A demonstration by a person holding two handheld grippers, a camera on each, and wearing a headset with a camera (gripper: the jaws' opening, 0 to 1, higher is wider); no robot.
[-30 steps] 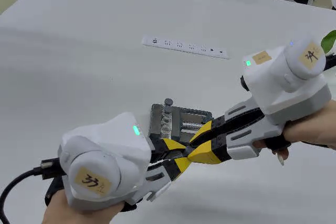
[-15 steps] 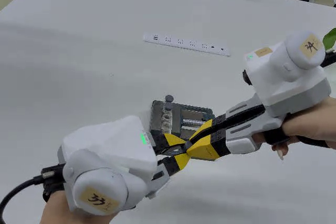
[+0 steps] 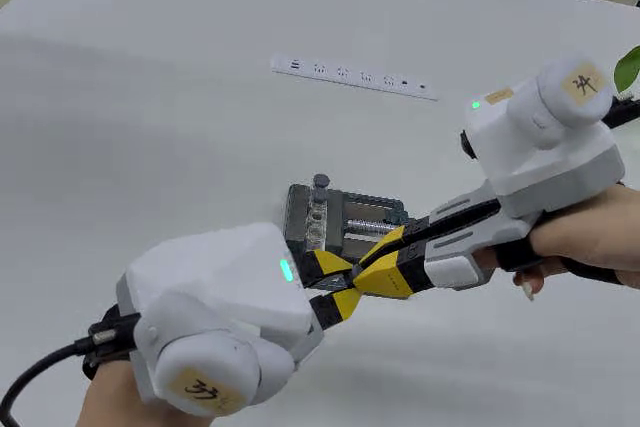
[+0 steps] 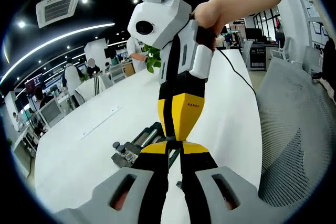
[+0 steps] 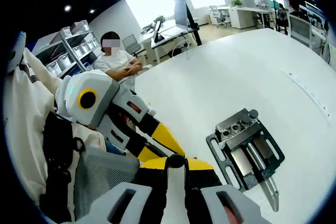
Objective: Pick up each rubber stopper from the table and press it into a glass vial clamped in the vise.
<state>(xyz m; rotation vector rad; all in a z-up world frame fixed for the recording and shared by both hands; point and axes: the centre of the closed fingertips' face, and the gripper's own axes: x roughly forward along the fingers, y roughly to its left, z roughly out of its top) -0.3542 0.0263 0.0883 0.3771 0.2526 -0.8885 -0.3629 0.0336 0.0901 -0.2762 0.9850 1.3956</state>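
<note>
A small dark rubber stopper sits at the tips of my right gripper, whose jaws are closed on it. My left gripper meets it tip to tip, its yellow jaws drawn in on the same spot. In the head view the left gripper and the right gripper join just in front of the grey vise. A row of glass vials stands clamped at the vise's left end. A grey round cap tops the far one.
A white power strip lies further back on the white table. A green leaf pokes in at the right edge. A grey mesh chair stands beside the table.
The left gripper has rolled a little and shifted right. Both sets of tips stay together in front of the vise.
</note>
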